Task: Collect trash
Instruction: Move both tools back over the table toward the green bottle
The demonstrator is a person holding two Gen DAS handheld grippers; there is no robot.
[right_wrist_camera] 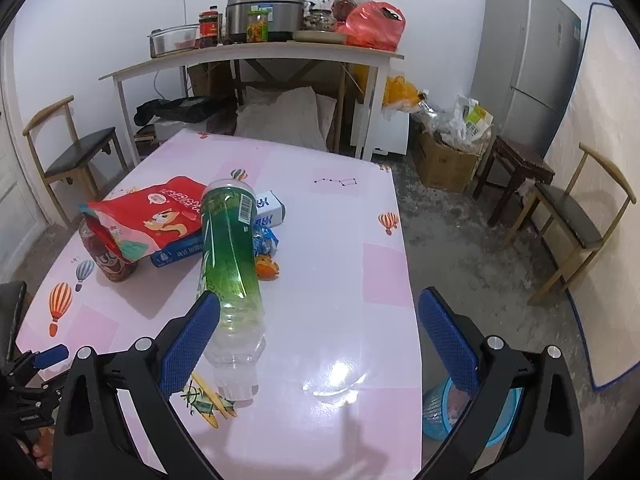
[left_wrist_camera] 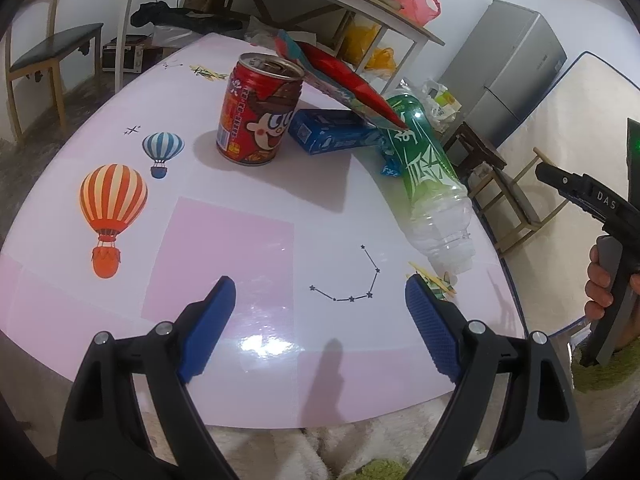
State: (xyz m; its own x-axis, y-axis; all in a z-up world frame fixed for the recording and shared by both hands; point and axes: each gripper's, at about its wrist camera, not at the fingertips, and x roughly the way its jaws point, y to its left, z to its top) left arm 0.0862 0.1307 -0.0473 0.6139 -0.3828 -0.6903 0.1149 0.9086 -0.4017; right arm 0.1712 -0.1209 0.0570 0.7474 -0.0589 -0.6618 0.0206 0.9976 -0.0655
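Note:
Trash lies on a pink table (left_wrist_camera: 224, 252) (right_wrist_camera: 344, 248). An empty green-labelled plastic bottle (left_wrist_camera: 424, 172) (right_wrist_camera: 230, 264) lies on its side. A red drink can (left_wrist_camera: 258, 110) (right_wrist_camera: 108, 258) stands upright. A red snack bag (left_wrist_camera: 340, 76) (right_wrist_camera: 156, 216) rests over a blue box (left_wrist_camera: 332, 130) (right_wrist_camera: 178, 254). A blue wrapper (right_wrist_camera: 266, 240) and orange peel (right_wrist_camera: 267, 268) lie beside the bottle. My left gripper (left_wrist_camera: 320, 320) is open and empty above the table's near part. My right gripper (right_wrist_camera: 320, 344) is open and empty, its left finger beside the bottle's neck end.
A blue trash basket (right_wrist_camera: 440, 416) stands on the floor at the table's right corner. Wooden chairs (right_wrist_camera: 568, 216) (right_wrist_camera: 76, 152), a cluttered side table (right_wrist_camera: 256, 52), a cardboard box (right_wrist_camera: 444, 160) and a fridge (right_wrist_camera: 528, 60) surround the table.

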